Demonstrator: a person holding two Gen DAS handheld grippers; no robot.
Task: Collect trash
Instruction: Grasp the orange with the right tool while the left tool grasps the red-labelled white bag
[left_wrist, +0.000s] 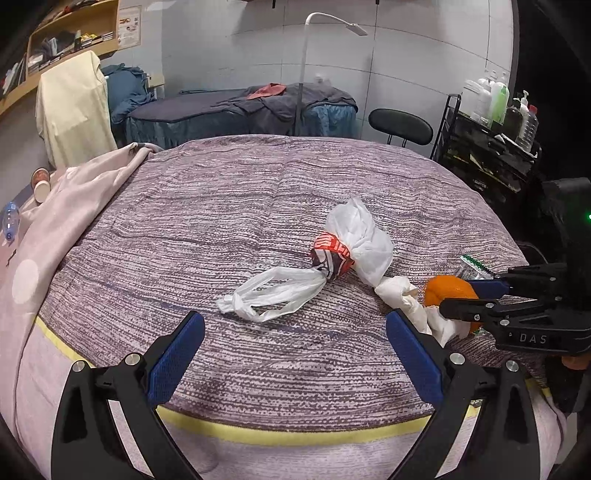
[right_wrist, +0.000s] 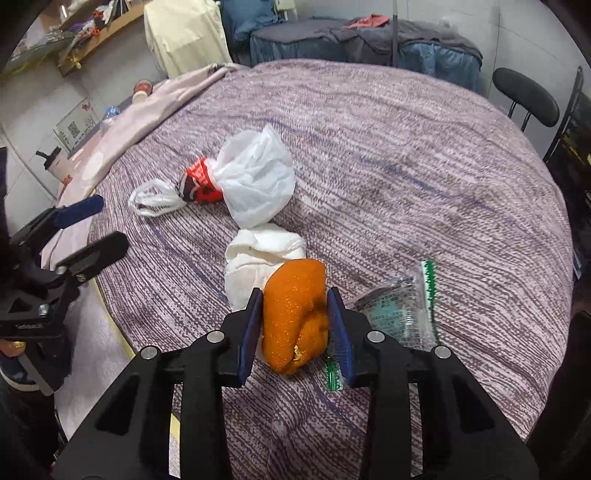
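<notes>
The bed (left_wrist: 258, 192), covered in a purple knitted blanket, carries all the trash in a loose line running from the middle toward the near right. Largest is the white plastic bag (right_wrist: 255, 181), knotted around a red wrapper (right_wrist: 199, 177), with its handles trailing to the left. It looks light, soft and slippery; the twisted neck or the handle loops would likely be the surest place to pinch it.

Just nearer lies a wad of white tissue (right_wrist: 258, 254), touching the bag. It should weigh almost nothing and crush freely, so any bunched fold would do.

Against the tissue's near side sits the orange peel (right_wrist: 295, 317), curled and pebbly. The right gripper (right_wrist: 295, 321) has its blue pads pressed on both sides of the peel, gripping it. It is likely light, limp and a little slick, so a firm hold across the thick middle suits it.

To the right lies a clear packet (right_wrist: 402, 306) with a green edge, thin and crinkly.

The left gripper (left_wrist: 295, 332) hangs wide open with nothing between its fingers, near the bag's handles.
</notes>
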